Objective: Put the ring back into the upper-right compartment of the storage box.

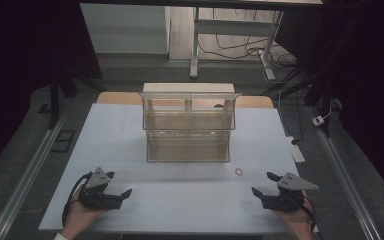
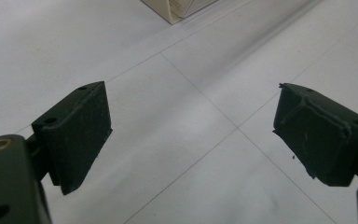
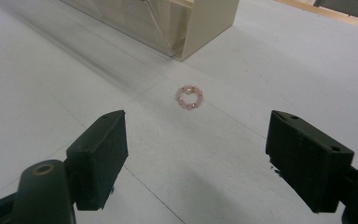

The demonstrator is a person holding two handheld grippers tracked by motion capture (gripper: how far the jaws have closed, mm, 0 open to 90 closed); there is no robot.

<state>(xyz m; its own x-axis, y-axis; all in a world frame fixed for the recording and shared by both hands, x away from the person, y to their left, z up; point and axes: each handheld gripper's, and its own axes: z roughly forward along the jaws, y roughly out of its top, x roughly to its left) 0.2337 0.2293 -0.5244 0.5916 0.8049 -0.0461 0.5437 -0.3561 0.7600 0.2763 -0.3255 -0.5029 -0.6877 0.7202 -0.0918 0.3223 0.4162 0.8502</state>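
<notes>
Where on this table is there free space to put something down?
Most of the white table is bare: the wide strips left and right of the clear two-tier box, and the patch between the left gripper and right gripper. Only the middle back is taken, plus a small pink bead ring near the box's right front corner.

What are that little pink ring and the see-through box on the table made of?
The pink ring looks like small glossy beads, glass or plastic, strung in a loop; some glint gold. The see-through box seems clear, shiny plastic or acrylic: the table shows through its walls, and the edges catch light.

White table (image 1: pixel 130 130) carries clear organizer (image 1: pixel 188 137), bead bracelet (image 1: pixel 238 171).
</notes>
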